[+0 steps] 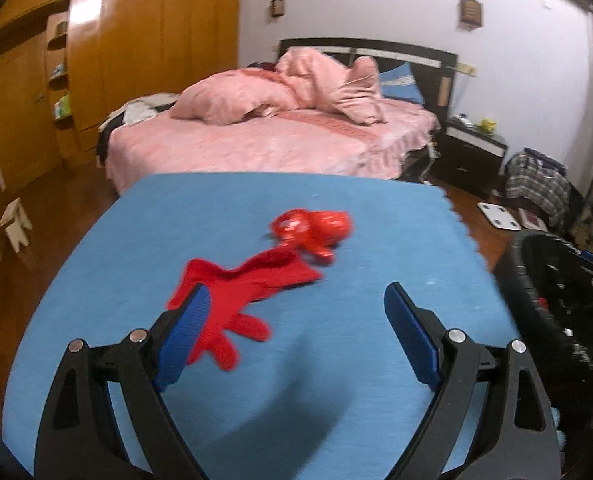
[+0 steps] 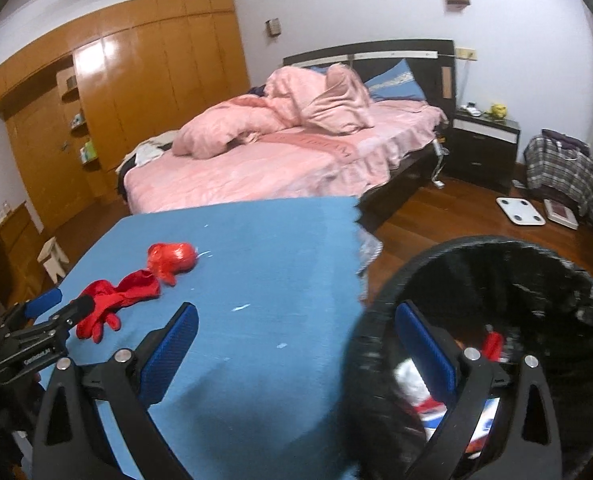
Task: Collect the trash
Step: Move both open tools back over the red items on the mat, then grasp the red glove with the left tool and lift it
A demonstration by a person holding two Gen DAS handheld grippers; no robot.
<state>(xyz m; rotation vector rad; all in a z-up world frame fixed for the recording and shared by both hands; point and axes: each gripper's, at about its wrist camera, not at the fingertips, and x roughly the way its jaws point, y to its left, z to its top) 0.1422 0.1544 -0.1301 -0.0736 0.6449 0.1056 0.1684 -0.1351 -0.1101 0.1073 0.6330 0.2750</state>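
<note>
A red glove lies flat on the blue table cloth, and a crumpled red plastic wrapper lies just beyond it. My left gripper is open and empty, hovering over the glove's fingers. In the right wrist view the glove and wrapper lie at the left, with the left gripper beside them. My right gripper is open and empty, its right finger over a black-lined trash bin that holds some trash.
The bin stands off the table's right edge. Behind the table is a pink bed, a wooden wardrobe, a black nightstand and a white scale on the wood floor. Small white scraps dot the cloth.
</note>
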